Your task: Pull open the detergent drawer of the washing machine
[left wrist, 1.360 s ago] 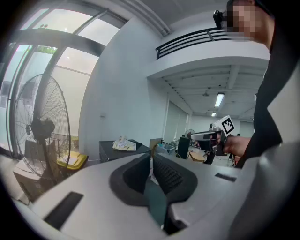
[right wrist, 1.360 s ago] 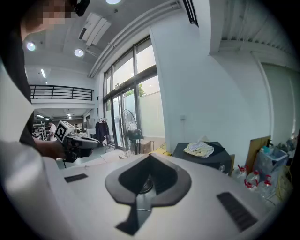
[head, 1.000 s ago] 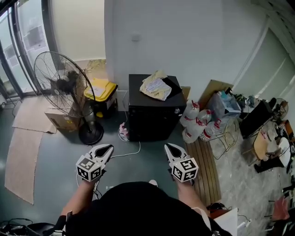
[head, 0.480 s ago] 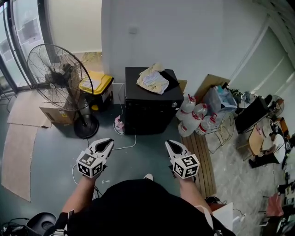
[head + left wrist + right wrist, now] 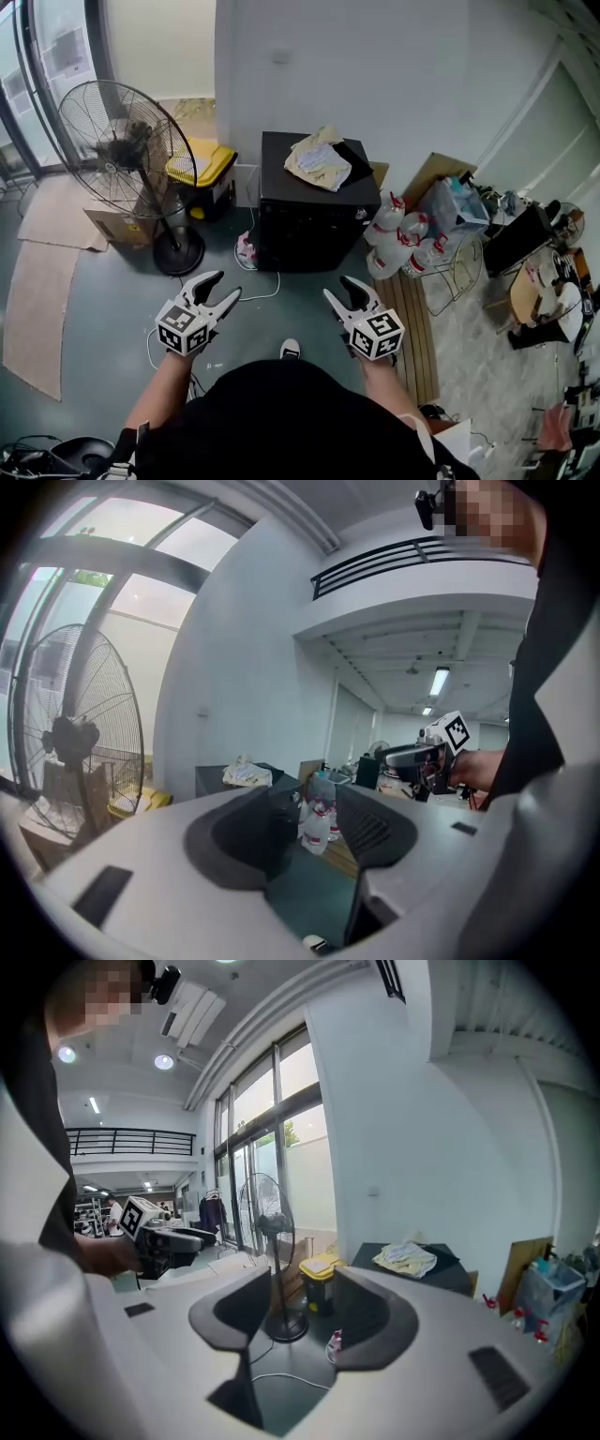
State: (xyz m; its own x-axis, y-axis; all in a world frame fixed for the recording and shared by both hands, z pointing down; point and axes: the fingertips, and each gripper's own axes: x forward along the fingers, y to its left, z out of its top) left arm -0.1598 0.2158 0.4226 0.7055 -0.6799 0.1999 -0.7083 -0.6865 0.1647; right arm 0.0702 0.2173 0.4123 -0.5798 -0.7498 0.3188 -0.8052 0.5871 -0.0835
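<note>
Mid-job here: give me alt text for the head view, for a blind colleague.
Seen from above, a person holds the left tongs and right tongs over a grey-green floor, both just opened with nothing between them, short of a black box-shaped appliance. A crumpled pale yellow cloth lies on it; a black pedestal fan stands at its left.

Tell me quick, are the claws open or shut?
Left gripper: open, just opened, holding nothing.
Right gripper: open, just opened, holding nothing.

Big pedestal fan (image 5: 127,152) at left w/ cardboard box (image 5: 114,225) by its base, yellow-lid bin (image 5: 200,167) beside; cluster of water jugs (image 5: 403,246) at right, next to wooden slats (image 5: 420,339)
</note>
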